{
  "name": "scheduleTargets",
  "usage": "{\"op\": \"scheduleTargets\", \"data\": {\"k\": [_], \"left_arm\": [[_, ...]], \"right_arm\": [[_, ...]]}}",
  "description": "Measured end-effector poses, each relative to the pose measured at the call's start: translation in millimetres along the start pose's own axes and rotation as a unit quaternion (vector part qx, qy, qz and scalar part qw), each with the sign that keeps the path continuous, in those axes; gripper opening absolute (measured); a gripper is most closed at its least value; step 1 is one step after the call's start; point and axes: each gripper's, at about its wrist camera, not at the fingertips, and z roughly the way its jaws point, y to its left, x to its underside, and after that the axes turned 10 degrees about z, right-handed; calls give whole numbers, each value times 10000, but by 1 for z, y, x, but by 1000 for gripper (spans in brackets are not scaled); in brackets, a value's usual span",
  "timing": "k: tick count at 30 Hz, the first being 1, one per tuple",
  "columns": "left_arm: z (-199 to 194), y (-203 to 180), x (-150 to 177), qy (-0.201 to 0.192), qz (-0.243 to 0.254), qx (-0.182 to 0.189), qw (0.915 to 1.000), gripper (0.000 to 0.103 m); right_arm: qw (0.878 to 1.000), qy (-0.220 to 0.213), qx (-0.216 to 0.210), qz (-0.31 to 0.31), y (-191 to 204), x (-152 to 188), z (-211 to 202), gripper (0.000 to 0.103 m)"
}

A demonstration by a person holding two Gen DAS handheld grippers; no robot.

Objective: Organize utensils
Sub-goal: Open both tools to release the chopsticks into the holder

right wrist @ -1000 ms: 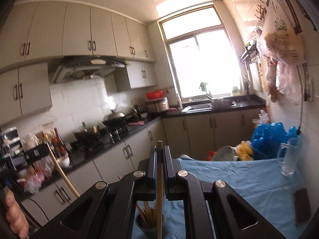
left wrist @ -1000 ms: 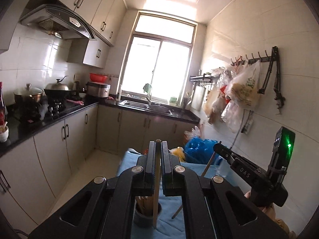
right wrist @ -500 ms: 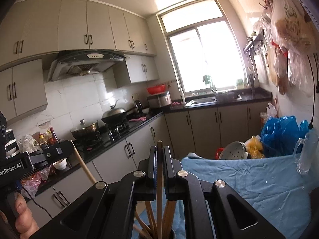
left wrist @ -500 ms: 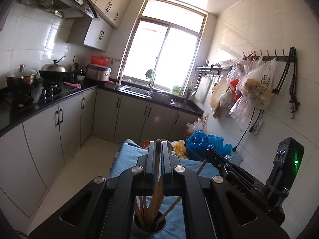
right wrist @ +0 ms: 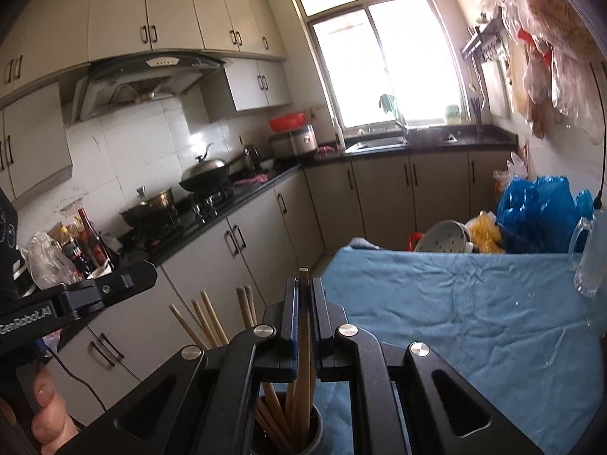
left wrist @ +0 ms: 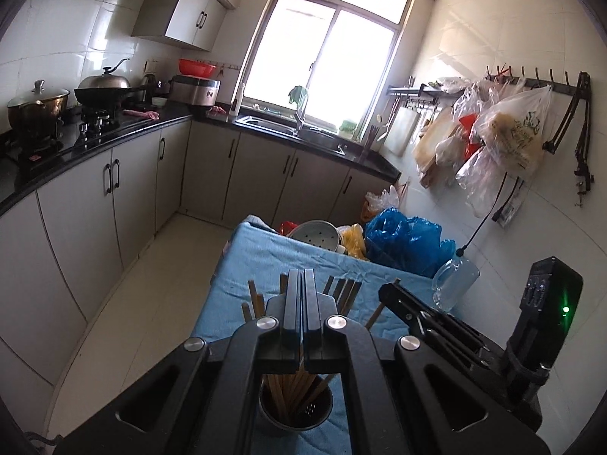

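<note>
Daylight floods through the blown-out window (left wrist: 326, 60), frames sharp, fisheye edges bent and dark-cornered.

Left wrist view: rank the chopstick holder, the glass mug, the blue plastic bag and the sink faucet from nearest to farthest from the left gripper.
1. Chopstick holder, directly beneath the left gripper.
2. Glass mug, on the table's right edge.
3. Blue plastic bag, past the table's far end, right.
4. Sink faucet, under the window.

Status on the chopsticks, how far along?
Done: most chopsticks already stand in the holder. In hand: right gripper pinches one chopstick, its lower end inside the holder; left gripper is shut. Left: release it.
</note>
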Motion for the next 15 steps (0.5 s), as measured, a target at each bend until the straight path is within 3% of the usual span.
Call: {"op": "scheduleTargets", "data": {"k": [5, 7, 8, 10, 12, 15], "left_arm": [[-8, -2, 6, -19, -34, -8, 10000, 0], [-15, -5, 10, -28, -17, -59, 10000, 1], [-17, -6, 11, -29, -20, -77, 10000, 2], [-24, -6, 15, -30, -40, -163, 9999, 16], [-34, -7, 20, -99, -70, -267, 9996, 46], [-55, -9, 31, -311, -91, -489, 9983, 65]], "right_arm": [[9998, 100, 24, 182, -10, 5, 4, 12], [9997, 82, 42, 244, -14, 5, 2, 30], [9996, 65, 44, 270, -14, 4, 1, 33], [9995, 4, 55, 313, -16, 2, -5, 35], [9994, -48, 89, 340, -18, 2, -14, 39], [9991, -109, 159, 371, -22, 4, -28, 51]]}}
